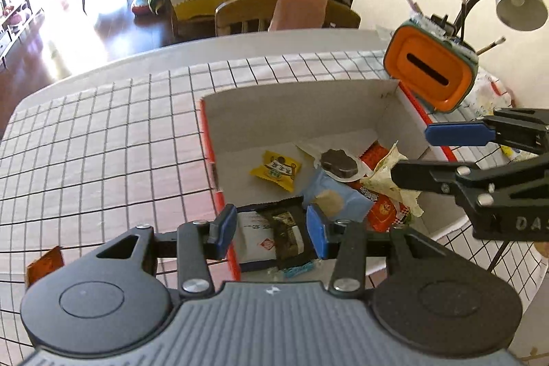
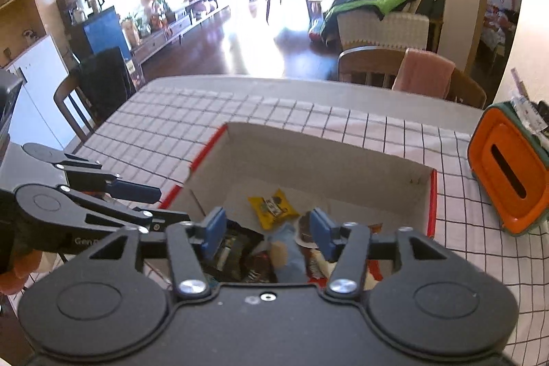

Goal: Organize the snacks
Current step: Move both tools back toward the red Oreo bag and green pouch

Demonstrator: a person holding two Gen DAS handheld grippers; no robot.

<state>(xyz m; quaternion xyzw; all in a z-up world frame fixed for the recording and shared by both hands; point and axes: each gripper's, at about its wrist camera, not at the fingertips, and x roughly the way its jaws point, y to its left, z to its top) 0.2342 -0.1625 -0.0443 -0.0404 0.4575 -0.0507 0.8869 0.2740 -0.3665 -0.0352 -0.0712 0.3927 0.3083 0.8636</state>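
Observation:
A white cardboard box (image 1: 291, 98) with red edges stands on the checked tablecloth. Inside lie a yellow packet (image 1: 276, 170), a pale blue packet (image 1: 338, 199), a dark sweet in clear wrap (image 1: 339, 163), a red packet (image 1: 384, 211), a crinkled greenish wrapper (image 1: 387, 175) and a black-and-white packet (image 1: 271, 239). My left gripper (image 1: 271, 228) hovers open over the black-and-white packet, its pads clear of it. My right gripper (image 2: 268, 232) is open above the box (image 2: 308, 156), with the blue packet (image 2: 288, 249) and yellow packet (image 2: 272, 208) below it. Nothing is held.
An orange wrapped sweet (image 1: 44, 263) lies on the cloth left of the box. An orange tissue box (image 1: 432, 71) and a desk lamp (image 1: 518, 2) stand at the right. Wooden chairs (image 1: 247, 12) line the table's far edge, one with a pink towel.

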